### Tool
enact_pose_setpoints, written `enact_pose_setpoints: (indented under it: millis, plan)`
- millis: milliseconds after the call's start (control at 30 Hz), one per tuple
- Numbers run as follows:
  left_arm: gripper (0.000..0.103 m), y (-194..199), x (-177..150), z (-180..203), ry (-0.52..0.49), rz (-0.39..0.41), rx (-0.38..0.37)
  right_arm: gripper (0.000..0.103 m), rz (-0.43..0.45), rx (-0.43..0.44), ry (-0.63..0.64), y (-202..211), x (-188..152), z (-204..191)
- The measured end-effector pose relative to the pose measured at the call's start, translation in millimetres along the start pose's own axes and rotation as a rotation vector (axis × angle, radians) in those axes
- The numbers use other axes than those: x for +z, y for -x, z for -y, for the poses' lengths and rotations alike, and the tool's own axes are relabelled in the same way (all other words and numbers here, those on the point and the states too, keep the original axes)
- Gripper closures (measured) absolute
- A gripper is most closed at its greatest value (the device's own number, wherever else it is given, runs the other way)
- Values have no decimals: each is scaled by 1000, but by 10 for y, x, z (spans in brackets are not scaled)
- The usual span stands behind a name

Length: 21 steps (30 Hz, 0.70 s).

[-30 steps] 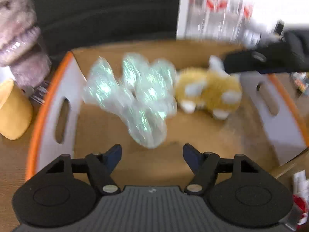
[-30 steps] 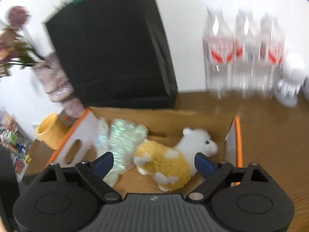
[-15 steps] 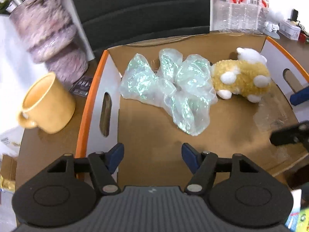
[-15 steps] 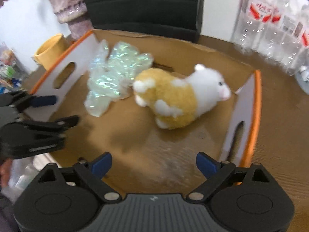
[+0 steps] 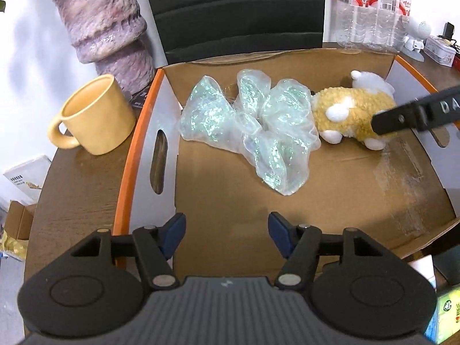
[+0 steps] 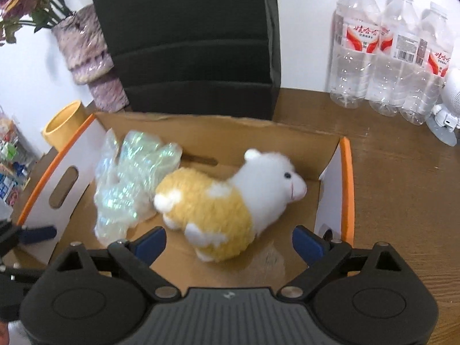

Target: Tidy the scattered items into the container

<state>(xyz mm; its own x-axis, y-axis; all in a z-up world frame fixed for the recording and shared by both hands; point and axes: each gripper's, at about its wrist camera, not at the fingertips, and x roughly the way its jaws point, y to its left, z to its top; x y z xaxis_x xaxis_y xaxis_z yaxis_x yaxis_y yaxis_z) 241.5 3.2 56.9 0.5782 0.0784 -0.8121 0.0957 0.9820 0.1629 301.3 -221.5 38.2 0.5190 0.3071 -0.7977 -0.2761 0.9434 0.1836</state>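
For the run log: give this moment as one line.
left gripper: open, empty | right gripper: open, empty, above plush toy | plush toy, iridescent bag: in cardboard box

Ahead of my left gripper (image 5: pixel 227 237), black with blue pads, I see a brown cardboard box (image 5: pixel 287 195) with white, orange-edged sides. Inside it: an iridescent, pale green film bag (image 5: pixel 253 126) and a yellow-and-white plush (image 6: pixel 224 201). Off to its left, a mustard-yellow mug (image 5: pixel 92 115) and a mottled purple vase (image 5: pixel 106 28).

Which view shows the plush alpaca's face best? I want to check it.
The right wrist view: the plush alpaca shows its eye and snout. The left wrist view shows only its back, partly behind the right gripper.
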Motion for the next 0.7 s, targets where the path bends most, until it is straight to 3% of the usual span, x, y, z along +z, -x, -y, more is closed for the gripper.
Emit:
enact_pose_setpoints:
  millis: [233, 300, 467, 567, 700]
  plan:
    - [37, 133, 25, -60, 31, 4, -55, 11, 25, 2, -41, 44, 22, 1]
    - [31, 216, 35, -94, 41, 26, -66, 9, 33, 31, -18, 189, 11, -130]
    - [25, 470, 40, -220, 88, 69, -92, 7, -70, 23, 33, 501, -253, -346]
    - [20, 625, 40, -264, 103, 62, -46, 7, -127, -32, 1, 595, -336, -354]
    - [19, 777, -142, -272, 116, 28, -42, 7, -120, -40, -38, 853, -512, -380]
